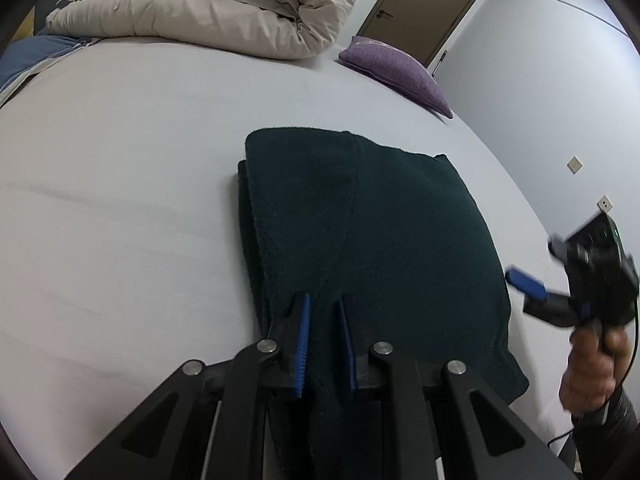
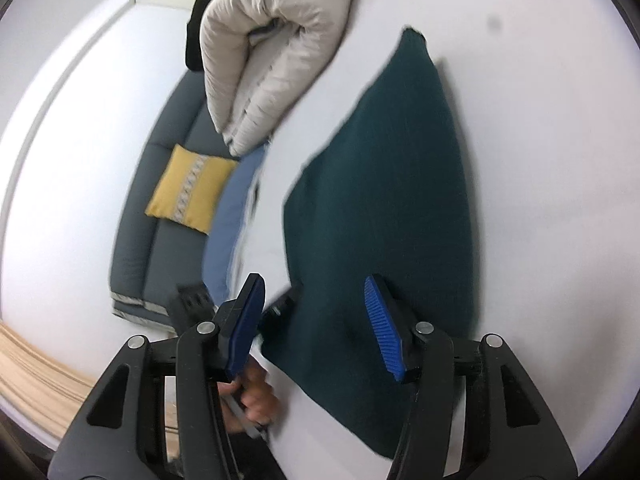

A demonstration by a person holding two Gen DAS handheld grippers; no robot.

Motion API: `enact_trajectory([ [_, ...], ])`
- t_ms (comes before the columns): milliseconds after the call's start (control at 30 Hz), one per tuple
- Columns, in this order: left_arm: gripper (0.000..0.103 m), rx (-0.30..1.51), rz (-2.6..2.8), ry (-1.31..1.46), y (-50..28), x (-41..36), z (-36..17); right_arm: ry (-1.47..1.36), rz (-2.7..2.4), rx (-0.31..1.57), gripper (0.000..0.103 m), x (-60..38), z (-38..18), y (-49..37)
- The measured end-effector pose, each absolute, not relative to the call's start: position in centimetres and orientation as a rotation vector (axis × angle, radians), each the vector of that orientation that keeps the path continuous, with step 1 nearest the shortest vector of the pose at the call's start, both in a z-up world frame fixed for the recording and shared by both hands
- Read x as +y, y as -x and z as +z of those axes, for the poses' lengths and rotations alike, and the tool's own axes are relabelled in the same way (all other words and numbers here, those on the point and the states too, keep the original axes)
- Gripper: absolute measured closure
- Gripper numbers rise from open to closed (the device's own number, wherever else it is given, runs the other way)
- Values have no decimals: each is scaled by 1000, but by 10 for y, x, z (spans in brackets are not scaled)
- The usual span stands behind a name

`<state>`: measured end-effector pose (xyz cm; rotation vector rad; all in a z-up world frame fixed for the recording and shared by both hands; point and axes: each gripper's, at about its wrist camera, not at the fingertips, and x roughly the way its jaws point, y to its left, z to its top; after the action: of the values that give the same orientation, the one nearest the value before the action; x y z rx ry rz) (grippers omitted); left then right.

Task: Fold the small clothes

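Note:
A dark green garment (image 1: 368, 232) lies folded into a thick rectangle on the white bed sheet (image 1: 120, 208). My left gripper (image 1: 326, 300) is at its near edge, jaws narrowly apart with a ridge of the cloth between the blue pads; the grip is not clear. My right gripper (image 2: 316, 284) is open and empty, held above the garment (image 2: 392, 184). It shows in the left wrist view (image 1: 524, 292) off the garment's right edge, blurred.
A rolled beige duvet (image 1: 208, 4) lies at the far side of the bed, with a purple cushion (image 1: 396, 68) to its right. A grey sofa (image 2: 160, 208) with a yellow cushion (image 2: 188, 190) stands beside the bed. A door (image 1: 424, 4) is behind.

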<state>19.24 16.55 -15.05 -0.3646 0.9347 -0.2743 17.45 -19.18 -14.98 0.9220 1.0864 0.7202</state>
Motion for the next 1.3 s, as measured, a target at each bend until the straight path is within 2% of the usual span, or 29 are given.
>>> enact_trajectory([
  [333,85,930,-301,394,-193,167,-158,-1041,573,1078,53,-216,-185,-289],
  [533,86,926,-287,353,-191,160,-158,-1039,470,1072,55,-226,-202,-324],
  [633,86,925,-291,348,-192,160,-160,-1053,447,1037,51,-238,-186,-311],
  [800,86,921,-278,323,-193,156,-159,-1024,769,1003,51,-233,-148,-227],
  [1000,86,932,-284,336,-194,159,-160,-763,823,1277,53,-188,-188,-146],
  [1233,86,929,-265,293,-196,154,-158,-843,822,1177,52,-210,-163,-129],
  [1300,86,927,-265,293,-195,154,-158,-830,811,1204,51,-210,-166,-123],
])
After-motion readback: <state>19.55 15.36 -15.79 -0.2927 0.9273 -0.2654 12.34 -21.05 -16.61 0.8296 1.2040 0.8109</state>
